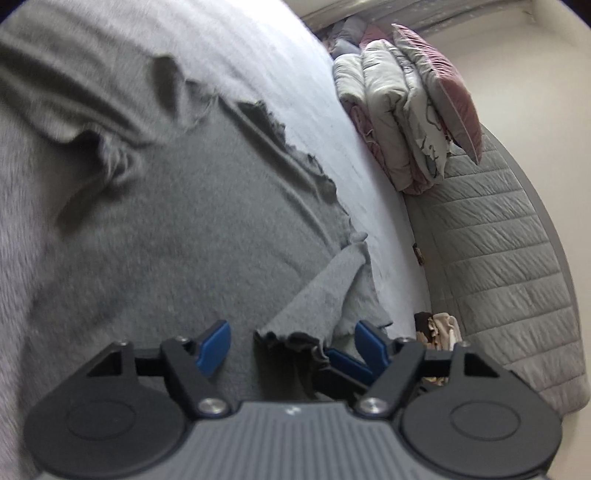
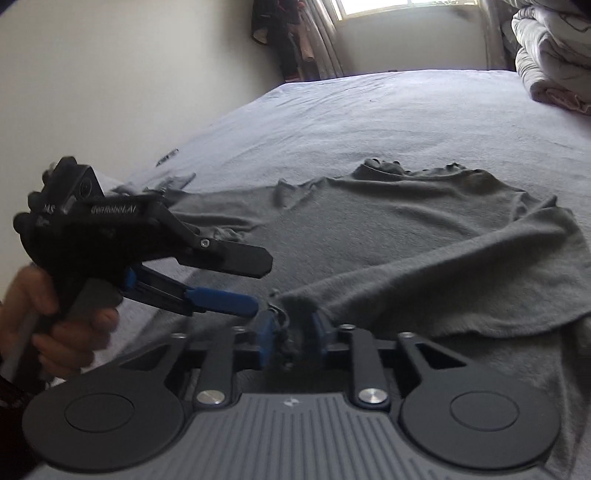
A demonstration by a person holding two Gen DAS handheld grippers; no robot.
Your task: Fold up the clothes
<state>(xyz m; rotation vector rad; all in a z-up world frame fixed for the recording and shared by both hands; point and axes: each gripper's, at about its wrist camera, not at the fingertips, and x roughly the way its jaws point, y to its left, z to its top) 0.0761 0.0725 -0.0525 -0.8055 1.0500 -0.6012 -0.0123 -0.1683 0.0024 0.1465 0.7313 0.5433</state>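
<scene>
Grey knit top lies spread over the middle of the bed, neckline toward the far side in the right wrist view, with one sleeve drawn down to the lower centre of that frame. There the right gripper has its blue pads closed on the bunched cuff, the cloth pinched between them. The left gripper shows in its own view with its jaws wide apart and nothing between them; the frilled cuff edge sits in the gap, and the right gripper's blue tips show at lower centre right. In the right wrist view the left gripper comes in from the left of the frame, held by a hand, its tip just beside the pinched cuff. The step looks like a sleeve fold or a handover — to do it well, keep the pinch firm and carry the sleeve low and flat across the body, so the soft knit does not drag the rest out of line; the blur suggests motion. The two tools are crowded at the cuff and could clash. Around: folded quilts at the upper right of the left view, a padded headboard below them, and a window at the top of the right view — all well apart from the top.
</scene>
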